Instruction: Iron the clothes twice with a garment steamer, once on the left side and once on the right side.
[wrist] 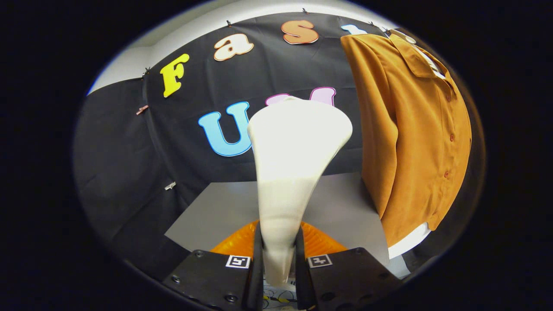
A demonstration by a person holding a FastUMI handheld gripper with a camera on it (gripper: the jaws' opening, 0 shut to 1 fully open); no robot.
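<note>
A white garment steamer (293,160) stands upright between my fingers, its wide head flaring above them. My gripper (278,255) is shut on the steamer's narrow handle, both fingers pressing its sides. An orange-brown button-up shirt (414,138) hangs to the right of the steamer and beyond it, with its collar at the top and its button placket facing me. The steamer's head is apart from the shirt, to the left of its sleeve. The steamer's face points away from me and is hidden.
A grey tabletop (341,207) lies beyond the fingers, below the shirt. A white piece (410,242) shows under the shirt's hem. The black cloth wall (129,164) stands behind and to the left.
</note>
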